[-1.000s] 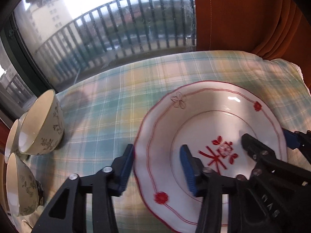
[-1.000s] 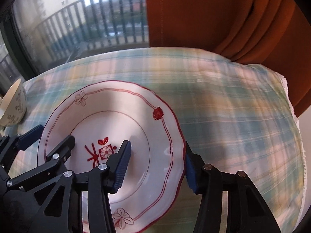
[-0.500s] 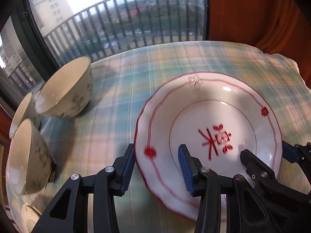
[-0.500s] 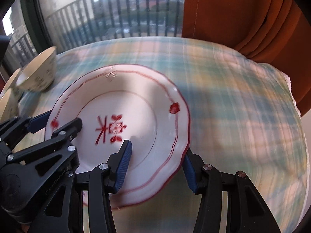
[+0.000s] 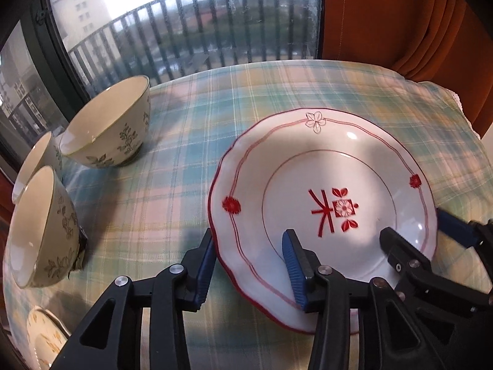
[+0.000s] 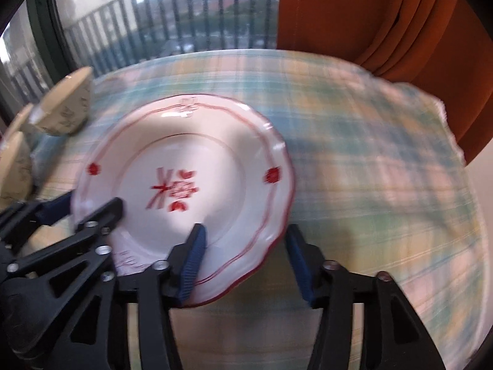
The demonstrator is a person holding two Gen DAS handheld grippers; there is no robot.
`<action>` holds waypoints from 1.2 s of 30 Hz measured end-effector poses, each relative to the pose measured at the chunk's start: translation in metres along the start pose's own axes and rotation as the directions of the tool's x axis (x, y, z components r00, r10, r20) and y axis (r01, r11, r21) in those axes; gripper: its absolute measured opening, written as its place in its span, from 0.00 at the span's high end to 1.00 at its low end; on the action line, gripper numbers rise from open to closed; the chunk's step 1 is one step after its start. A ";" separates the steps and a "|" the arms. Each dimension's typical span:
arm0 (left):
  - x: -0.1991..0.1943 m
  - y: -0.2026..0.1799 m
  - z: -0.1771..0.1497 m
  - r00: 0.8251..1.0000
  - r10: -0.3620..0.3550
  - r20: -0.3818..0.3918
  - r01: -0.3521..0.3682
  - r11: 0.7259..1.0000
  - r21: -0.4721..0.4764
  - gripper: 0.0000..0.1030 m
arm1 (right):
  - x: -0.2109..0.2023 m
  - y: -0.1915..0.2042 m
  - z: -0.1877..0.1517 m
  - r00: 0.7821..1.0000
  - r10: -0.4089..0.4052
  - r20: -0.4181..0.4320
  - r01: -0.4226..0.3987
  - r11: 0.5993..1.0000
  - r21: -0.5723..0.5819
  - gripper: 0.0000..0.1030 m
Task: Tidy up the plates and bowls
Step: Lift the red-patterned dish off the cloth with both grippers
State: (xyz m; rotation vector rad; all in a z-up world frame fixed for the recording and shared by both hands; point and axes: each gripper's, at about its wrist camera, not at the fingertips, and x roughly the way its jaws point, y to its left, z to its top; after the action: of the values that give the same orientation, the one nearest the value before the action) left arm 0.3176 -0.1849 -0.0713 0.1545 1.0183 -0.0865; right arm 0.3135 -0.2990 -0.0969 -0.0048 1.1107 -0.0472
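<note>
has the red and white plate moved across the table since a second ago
Yes. The plate, straddled by both grippers, has shifted toward the green floral bowls, which now sit much nearer its rim in the left wrist view.

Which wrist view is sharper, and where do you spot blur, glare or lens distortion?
Left wrist view: sharp, with small glare spots on the plate and railing bars bowed by the fisheye. Right wrist view: motion blur smears the tablecloth and the plate's red motif.
</note>
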 end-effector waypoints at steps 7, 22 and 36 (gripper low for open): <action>0.014 0.008 0.020 0.999 -0.031 -0.025 0.030 0.999 -0.041 0.52 | 0.019 -0.019 0.026 0.998 0.063 0.021 -0.064 0.995 0.078 0.34; 0.000 0.004 0.012 1.000 -0.004 -0.029 0.004 1.000 -0.025 0.52 | 0.003 -0.016 0.023 0.998 0.058 0.030 -0.060 0.996 0.062 0.61; -0.058 0.026 -0.032 1.000 0.005 0.024 -0.005 1.000 -0.023 0.52 | -0.057 0.013 -0.020 0.997 0.034 0.063 -0.036 0.999 0.028 0.61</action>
State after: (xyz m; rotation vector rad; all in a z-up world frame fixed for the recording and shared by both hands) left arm 0.2637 -0.1535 -0.0359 0.1344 0.9949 -0.0718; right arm 0.2703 -0.2834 -0.0551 0.0389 1.0468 -0.0312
